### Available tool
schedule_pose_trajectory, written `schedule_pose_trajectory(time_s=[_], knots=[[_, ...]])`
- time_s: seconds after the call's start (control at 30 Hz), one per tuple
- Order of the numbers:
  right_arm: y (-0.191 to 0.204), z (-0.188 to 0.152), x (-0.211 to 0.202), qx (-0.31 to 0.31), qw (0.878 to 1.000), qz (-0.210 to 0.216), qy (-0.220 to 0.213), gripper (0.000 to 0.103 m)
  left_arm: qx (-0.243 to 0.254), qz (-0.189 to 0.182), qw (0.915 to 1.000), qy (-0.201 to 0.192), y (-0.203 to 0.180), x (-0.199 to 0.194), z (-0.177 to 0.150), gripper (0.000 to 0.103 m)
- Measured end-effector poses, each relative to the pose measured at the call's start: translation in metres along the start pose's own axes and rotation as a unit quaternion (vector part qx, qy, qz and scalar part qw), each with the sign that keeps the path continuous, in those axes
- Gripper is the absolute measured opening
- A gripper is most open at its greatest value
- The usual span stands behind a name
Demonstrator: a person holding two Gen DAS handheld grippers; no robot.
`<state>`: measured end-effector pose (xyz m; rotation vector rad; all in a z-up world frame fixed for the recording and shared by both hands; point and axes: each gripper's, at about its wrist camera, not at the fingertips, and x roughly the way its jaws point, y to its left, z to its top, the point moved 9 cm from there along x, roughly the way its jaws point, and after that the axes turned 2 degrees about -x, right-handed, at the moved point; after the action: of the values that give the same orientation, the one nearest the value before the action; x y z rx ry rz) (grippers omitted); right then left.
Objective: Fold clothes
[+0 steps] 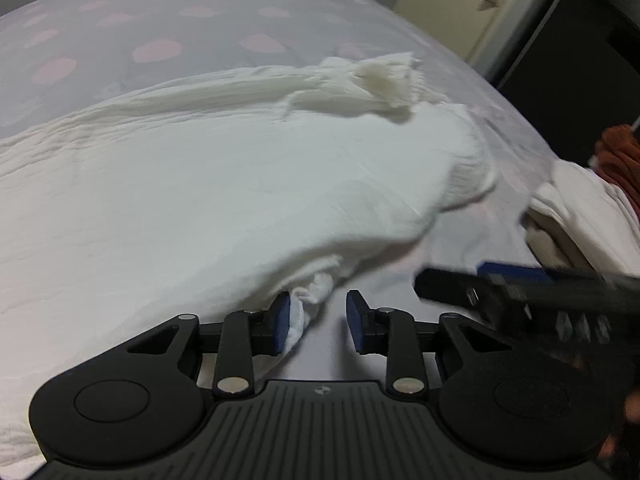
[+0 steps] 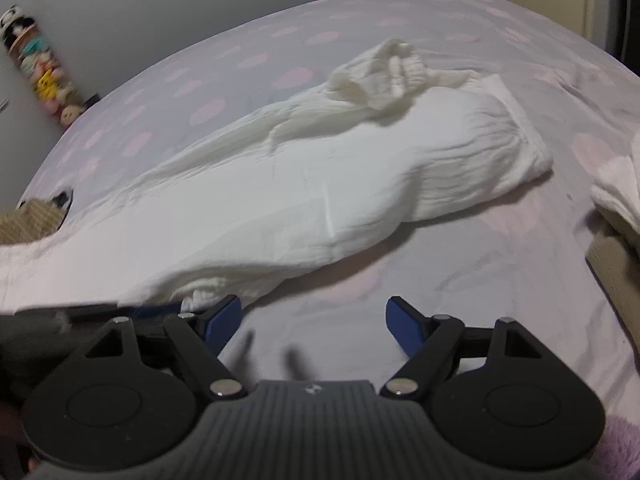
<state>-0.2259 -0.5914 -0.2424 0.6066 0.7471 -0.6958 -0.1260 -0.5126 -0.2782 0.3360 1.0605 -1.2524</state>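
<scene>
A white garment [image 2: 304, 176] lies lengthwise across the bed [image 2: 400, 12], bunched at its far end, its near edge by both tools. The left hand-held gripper [image 1: 318, 322] stands released, a corner of the cloth lying against its left pad [image 1: 282, 320] but not pinched. The right hand-held gripper [image 2: 314, 322] is spread wide, holding nothing, just right of that edge. This fits either a grasp being set up or a fold just laid down. A white pile [image 2: 618, 188] sits at the right.
</scene>
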Motion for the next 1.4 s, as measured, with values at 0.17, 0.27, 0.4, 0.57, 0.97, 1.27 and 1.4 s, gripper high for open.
schedule_pose_trajectory(time_s=[0.17,0.27,0.4,0.57,0.97,1.27,1.4], knots=[[0.008,0.001,-0.002,-0.019,1.000,0.001,-0.009,0.086,0.020,-0.030,0.9990,0.027,-0.015,0.001,-0.023,0.026],[0.011,0.002,-0.006,-0.025,1.000,0.006,-0.017,0.087,0.028,-0.045,0.9978,0.041,-0.025,0.002,-0.034,0.026],[0.012,0.003,-0.010,-0.026,0.999,0.012,-0.024,0.087,0.037,-0.059,0.9960,0.056,-0.036,-0.002,-0.046,0.026],[0.009,0.000,-0.012,-0.025,1.000,0.003,-0.017,0.059,0.031,-0.012,0.9991,0.025,-0.026,-0.019,-0.045,0.026],[-0.051,0.046,-0.044,-0.013,0.999,-0.028,-0.031,0.064,0.111,0.086,0.9890,-0.047,-0.046,-0.028,-0.012,0.041],[-0.147,0.100,-0.016,-0.054,0.995,-0.085,-0.018,0.061,0.111,0.117,0.9867,0.018,-0.036,0.015,-0.016,0.040],[-0.165,0.101,0.012,-0.030,0.997,-0.077,0.004,0.064,0.118,0.126,0.9845,0.031,-0.034,0.025,-0.019,0.041]])
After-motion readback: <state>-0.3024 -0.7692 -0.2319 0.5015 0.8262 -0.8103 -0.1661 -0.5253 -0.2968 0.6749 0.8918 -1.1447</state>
